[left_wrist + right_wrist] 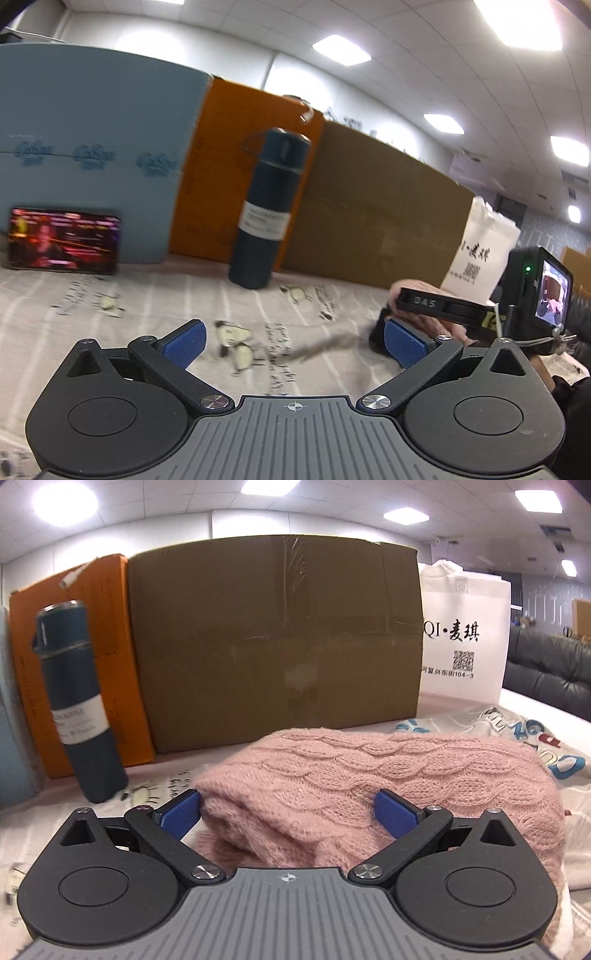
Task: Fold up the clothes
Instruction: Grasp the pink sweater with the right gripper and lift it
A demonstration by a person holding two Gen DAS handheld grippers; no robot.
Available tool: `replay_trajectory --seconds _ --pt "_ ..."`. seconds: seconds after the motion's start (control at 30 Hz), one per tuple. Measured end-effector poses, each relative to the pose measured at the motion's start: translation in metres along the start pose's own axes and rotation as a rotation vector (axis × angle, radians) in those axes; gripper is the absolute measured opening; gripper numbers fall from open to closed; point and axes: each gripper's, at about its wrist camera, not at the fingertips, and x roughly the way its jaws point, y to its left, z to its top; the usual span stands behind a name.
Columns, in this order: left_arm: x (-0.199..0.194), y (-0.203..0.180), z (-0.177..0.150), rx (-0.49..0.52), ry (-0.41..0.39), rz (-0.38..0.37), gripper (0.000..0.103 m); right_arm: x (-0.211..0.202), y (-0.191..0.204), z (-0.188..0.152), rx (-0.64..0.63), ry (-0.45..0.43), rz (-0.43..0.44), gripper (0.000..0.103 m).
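Both tongs gape wide — the right tongs straddle the folded pink sweater, the left tongs empty.

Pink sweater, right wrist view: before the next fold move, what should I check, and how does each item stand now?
1. Right gripper open around the pink sweater: ok.
2. Left gripper open, holding nothing: ok.
3. Blue flask upright and apart from the sweater: ok.
4. Printed white garment partly under the sweater's far side, may drag: not ok.
5. Sweater edges aligned: cannot tell.
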Motion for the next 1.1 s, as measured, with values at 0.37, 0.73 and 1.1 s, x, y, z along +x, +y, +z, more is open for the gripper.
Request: replay_trajectory --seconds 0.37,0.73,1.1 --pt "0.053 -0.032 0.002 -0.023 0.030 -0.102 0.103 -0.027 -0.044 0.011 0.186 -0.066 0.123 0.023" --pt "0.102 -0.064 0.004 0.074 0.046 -0.151 0.102 -0.074 -0.110 0.013 0.475 -0.277 0.074 0.022" --pt "0.136 -0.126 -0.010 0.274 0.139 -0.263 0.102 -0.092 -0.144 0.009 0.634 -0.345 0.050 0.022"
